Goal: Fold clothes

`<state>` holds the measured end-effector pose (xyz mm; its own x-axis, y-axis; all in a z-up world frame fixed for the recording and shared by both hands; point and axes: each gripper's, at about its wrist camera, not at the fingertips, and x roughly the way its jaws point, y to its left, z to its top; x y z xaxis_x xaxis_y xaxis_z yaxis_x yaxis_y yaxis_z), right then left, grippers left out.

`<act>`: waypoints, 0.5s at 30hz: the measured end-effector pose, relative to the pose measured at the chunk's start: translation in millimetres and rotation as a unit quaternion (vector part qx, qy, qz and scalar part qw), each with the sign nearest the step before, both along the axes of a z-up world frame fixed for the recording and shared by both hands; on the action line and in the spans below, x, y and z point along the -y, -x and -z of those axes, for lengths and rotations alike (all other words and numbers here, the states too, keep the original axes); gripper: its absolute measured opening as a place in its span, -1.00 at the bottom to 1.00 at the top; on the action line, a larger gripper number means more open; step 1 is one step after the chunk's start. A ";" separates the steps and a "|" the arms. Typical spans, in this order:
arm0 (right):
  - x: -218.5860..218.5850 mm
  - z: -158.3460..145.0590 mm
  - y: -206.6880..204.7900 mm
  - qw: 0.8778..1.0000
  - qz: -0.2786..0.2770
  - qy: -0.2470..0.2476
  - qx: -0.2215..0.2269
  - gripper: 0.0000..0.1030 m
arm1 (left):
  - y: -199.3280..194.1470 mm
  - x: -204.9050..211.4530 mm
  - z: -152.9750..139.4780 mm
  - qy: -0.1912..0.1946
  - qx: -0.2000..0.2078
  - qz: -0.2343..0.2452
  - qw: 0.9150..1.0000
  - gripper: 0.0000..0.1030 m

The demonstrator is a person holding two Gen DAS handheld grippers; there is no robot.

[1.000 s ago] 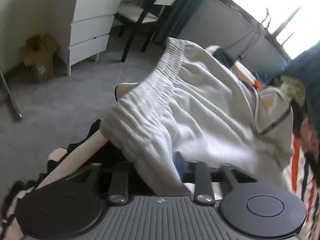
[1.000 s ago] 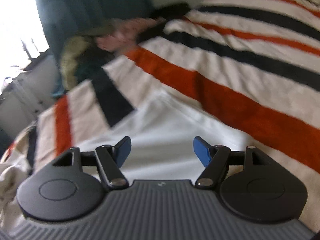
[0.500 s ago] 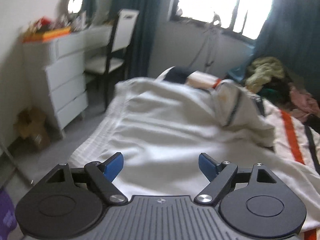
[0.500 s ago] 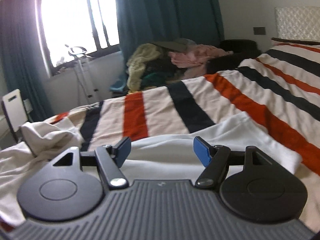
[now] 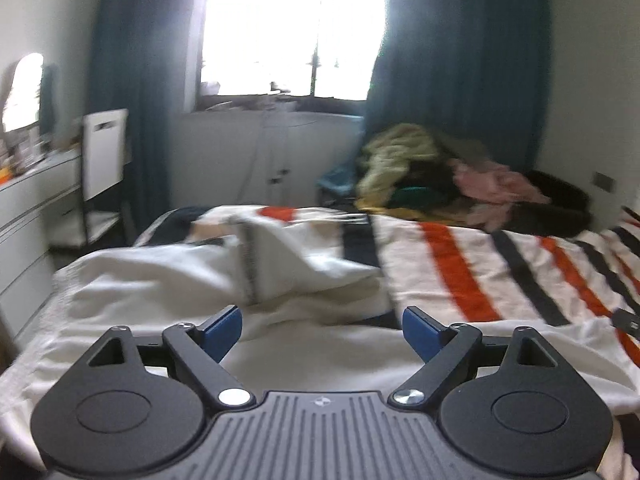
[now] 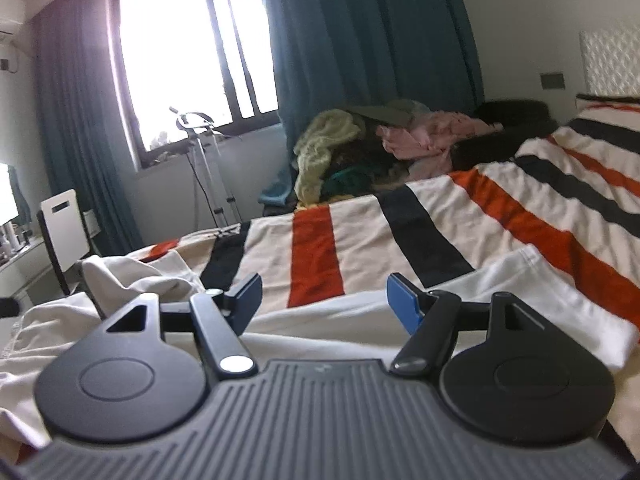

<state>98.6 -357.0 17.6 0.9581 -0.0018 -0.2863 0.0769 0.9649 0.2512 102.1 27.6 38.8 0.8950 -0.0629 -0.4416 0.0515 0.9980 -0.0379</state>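
A white garment point(image 5: 160, 280) lies spread on the striped bed; it also shows in the right wrist view point(image 6: 520, 300). A second cream garment with a dark trim line point(image 5: 280, 256) lies bunched behind it, and shows at the left of the right wrist view point(image 6: 132, 276). My left gripper point(image 5: 320, 330) is open and empty, just above the white garment. My right gripper point(image 6: 324, 300) is open and empty, over the garment's other end.
The bedspread point(image 6: 440, 216) has orange and black stripes. A pile of clothes point(image 6: 360, 140) sits at the bed's far side by teal curtains point(image 6: 360, 40). A white dresser point(image 5: 24, 216) and a chair point(image 5: 104, 152) stand at the left, under a bright window point(image 5: 292, 24).
My left gripper let go of the white garment, which now lies on the bed, and opened. Both grippers have tilted up to look across the room.
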 end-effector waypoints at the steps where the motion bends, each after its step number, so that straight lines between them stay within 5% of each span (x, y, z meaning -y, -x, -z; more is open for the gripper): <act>1: -0.8 0.6 -0.4 1.000 -0.001 -0.002 0.002 0.38 | -5.0 10.3 2.8 -0.003 0.001 0.012 1.000 0.74; 7: -6.6 10.9 -9.1 1.000 0.001 -0.012 -0.004 0.38 | -17.1 43.7 34.9 0.003 0.009 0.040 0.999 0.75; 15: -23.7 17.6 -21.0 1.000 -0.008 0.000 -0.017 0.38 | -21.3 42.4 86.9 -0.001 -0.029 0.061 0.998 0.75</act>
<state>119.6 -333.3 0.0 0.9477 0.0126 -0.3189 0.0709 0.9660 0.2487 123.5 -14.8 -48.1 0.8530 -0.1698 -0.4934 0.1711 0.9843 -0.0429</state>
